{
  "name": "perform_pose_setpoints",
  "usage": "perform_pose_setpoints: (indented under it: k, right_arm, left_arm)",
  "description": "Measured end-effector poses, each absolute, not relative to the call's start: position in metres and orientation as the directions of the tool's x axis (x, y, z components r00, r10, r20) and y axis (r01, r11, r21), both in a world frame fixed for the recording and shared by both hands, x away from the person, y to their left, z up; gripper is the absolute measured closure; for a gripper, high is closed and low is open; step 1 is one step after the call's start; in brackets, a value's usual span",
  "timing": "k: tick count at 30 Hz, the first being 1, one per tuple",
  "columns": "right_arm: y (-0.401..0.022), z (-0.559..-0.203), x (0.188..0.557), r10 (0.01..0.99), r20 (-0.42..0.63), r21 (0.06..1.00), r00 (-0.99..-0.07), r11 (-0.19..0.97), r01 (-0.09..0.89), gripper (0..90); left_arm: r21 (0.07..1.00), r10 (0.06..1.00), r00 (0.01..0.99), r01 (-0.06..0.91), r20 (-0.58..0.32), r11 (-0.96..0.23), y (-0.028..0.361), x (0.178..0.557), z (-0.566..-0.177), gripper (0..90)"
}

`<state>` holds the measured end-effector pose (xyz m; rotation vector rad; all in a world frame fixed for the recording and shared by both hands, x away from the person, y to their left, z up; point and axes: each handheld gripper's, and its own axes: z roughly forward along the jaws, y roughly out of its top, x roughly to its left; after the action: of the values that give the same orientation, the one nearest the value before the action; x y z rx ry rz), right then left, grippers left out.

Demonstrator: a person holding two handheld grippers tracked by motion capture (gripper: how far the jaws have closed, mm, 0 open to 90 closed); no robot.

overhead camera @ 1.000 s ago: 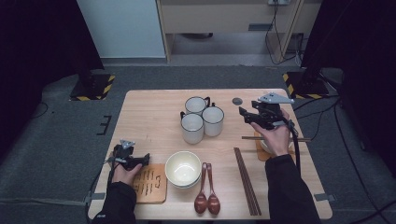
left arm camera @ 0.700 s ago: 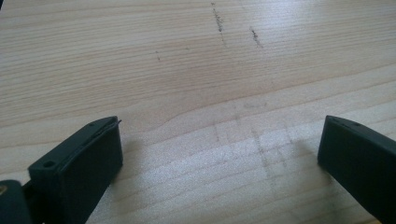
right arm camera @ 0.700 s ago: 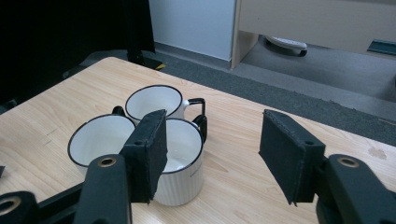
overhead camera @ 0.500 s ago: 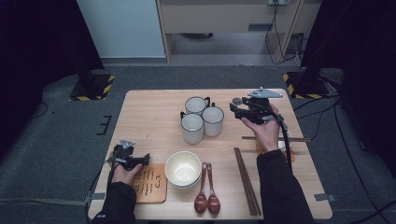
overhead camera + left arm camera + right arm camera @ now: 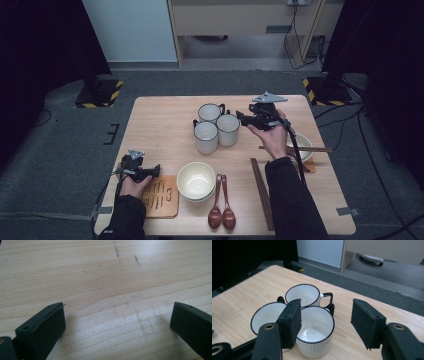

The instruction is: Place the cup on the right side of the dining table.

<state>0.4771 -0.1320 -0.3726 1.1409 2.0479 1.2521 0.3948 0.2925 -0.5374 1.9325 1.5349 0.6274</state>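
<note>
The pale wooden table [image 5: 165,120] is the biggest thing in front of me, a broad rectangle with fine straight grain and a few faint dark scuffs. My left gripper [image 5: 156,171] rests low at its near left edge, its blocky black jaws spread wide over bare wood with nothing between them. Just beside it lies a flat square wooden coaster [image 5: 161,196] with dark markings. Next to that sits a round cream bowl [image 5: 195,180], smooth and glossy.

My right gripper [image 5: 240,117] is up at the far side, angular and matte black, jaws apart and pinching nothing. In the right gripper view the rough flat pads [image 5: 293,320] frame the nearest mug [image 5: 315,333], which sits just ahead and partly behind my left-hand pad; no contact that I can make out.

That nearest mug is white with a thin black rim, faintly ribbed down its side, shiny inside. It huddles with two more mugs [image 5: 206,136], same white body, black rim and black loop handle, all three touching or nearly so near the table's middle.

Long dark chopsticks [image 5: 262,192] lie straight at the near right. Smallest of all, two brown spoons [image 5: 221,210] with glossy oval bowls lie side by side between bowl and chopsticks.
</note>
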Motion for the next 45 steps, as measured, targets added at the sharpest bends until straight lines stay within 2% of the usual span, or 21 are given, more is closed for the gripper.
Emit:
perform_pose_setpoints:
  k: [26,31,33,45]
  right_arm:
    - [-0.112,-0.409,0.499,0.857,0.055,0.820,-0.512,0.254,0.513,46.0]
    - [-0.112,-0.416,0.503,0.867,0.069,0.814,-0.493,0.237,0.531,46.6]
    - [-0.115,-0.423,0.506,0.876,0.095,0.831,-0.474,0.193,0.522,48.0]
    - [-0.108,-0.441,0.514,0.882,0.094,0.796,-0.461,0.212,0.567,47.7]
  left_arm:
    - [0.697,0.974,0.225,0.698,0.004,-0.164,0.292,0.395,-0.537,0.0]
    - [0.697,0.974,0.225,0.698,0.004,-0.164,0.292,0.395,-0.537,0.0]
    - [0.697,0.974,0.225,0.698,0.004,-0.164,0.292,0.395,-0.537,0.0]
    - [0.697,0.974,0.225,0.698,0.004,-0.164,0.292,0.395,-0.537,0.0]
